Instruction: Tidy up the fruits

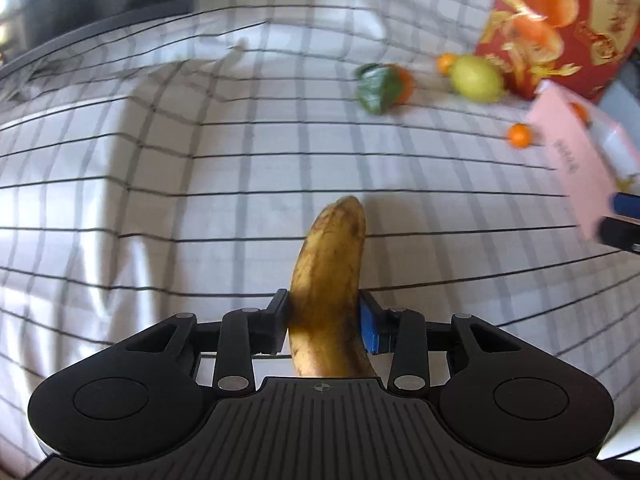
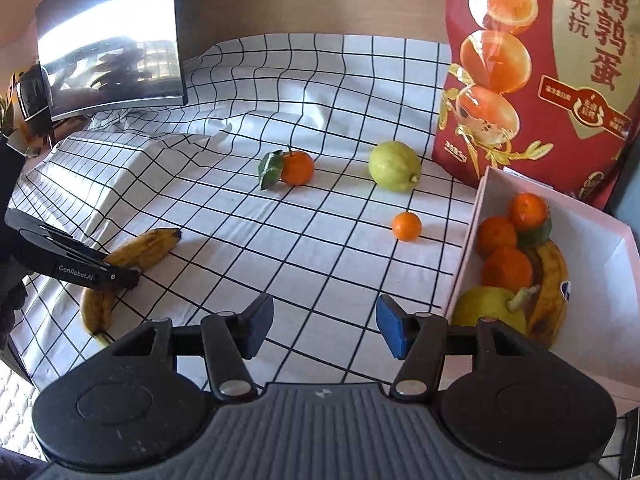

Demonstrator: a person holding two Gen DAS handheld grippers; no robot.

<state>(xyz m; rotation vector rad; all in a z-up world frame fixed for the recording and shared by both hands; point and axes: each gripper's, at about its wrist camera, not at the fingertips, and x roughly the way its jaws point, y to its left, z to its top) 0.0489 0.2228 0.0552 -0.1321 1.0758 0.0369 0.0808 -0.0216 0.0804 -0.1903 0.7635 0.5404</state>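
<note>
- Banana (image 1: 328,280), yellow with brown speckles, sits clamped between the fingers of my left gripper (image 1: 325,322); its far end points out over the checked cloth (image 1: 160,184).
- From my right wrist view the same banana (image 2: 132,256) shows near the left edge of the cloth, with my left gripper (image 2: 124,276) closed across its middle; I cannot tell whether it is touching the cloth or lifted off it.
- My right gripper (image 2: 324,326) holds nothing: its jaws stand wide apart above the cloth, just beside the white box (image 2: 600,280).
- Out on the cloth lie a tangerine with a green leaf (image 2: 297,168), a yellow-green lemon (image 2: 394,166) to its right, and a small tangerine (image 2: 407,226) nearer the box; all three are apart from one another.
- Inside the box are three tangerines (image 2: 506,266) stacked along the left wall, another banana (image 2: 550,280) curved beside them, and a second lemon (image 2: 484,306) in the near corner.
- Behind the box stands a red bag (image 2: 532,60) printed with orange halves.
- At the far left corner a dark monitor (image 2: 112,36) stands behind the cloth.
</note>
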